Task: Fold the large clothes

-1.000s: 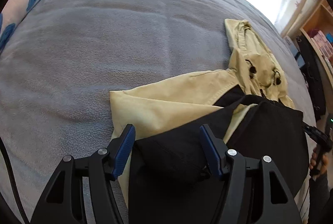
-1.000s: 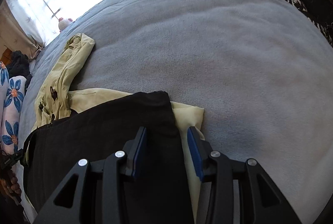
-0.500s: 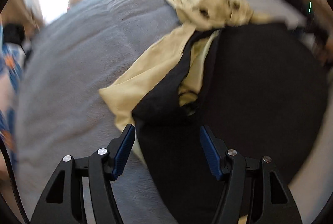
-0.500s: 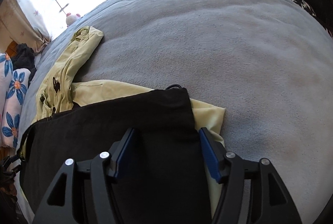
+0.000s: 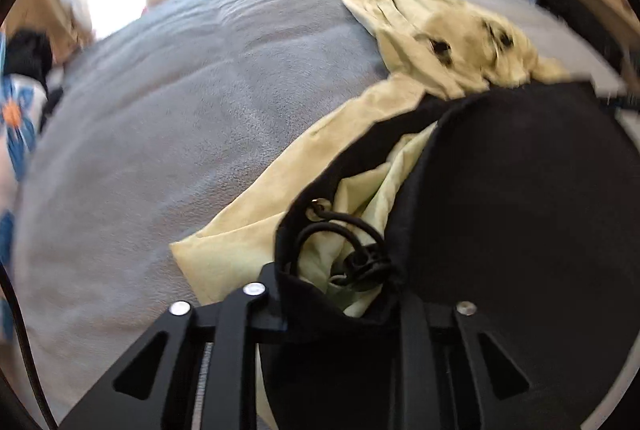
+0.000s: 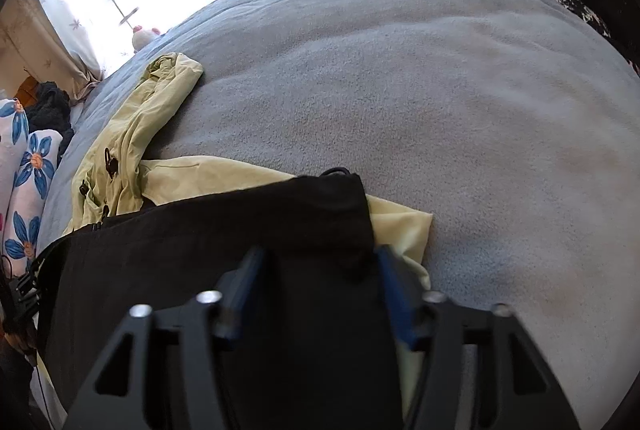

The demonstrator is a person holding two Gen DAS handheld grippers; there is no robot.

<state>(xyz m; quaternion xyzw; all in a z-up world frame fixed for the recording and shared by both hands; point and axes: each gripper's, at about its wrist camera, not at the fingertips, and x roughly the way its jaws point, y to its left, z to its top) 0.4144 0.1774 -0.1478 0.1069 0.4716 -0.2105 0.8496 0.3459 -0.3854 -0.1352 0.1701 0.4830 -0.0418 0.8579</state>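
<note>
1 jacket (image 6: pixel 224 270) on 1 bed (image 6: pixel 440 110); 2 grippers: left (image 5: pixel 340 294) & right (image 6: pixel 316 282) jaws closing w/ hem between.

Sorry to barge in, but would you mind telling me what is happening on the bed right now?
A person is folding a black and pale yellow jacket spread on a grey blanket, with a handheld tool in each hand. The left tool is closing on the black hem by the drawstring cord, fabric bunched between its jaws. The right tool is closing too, astride the other black corner. The hood lies further up the bed.
</note>
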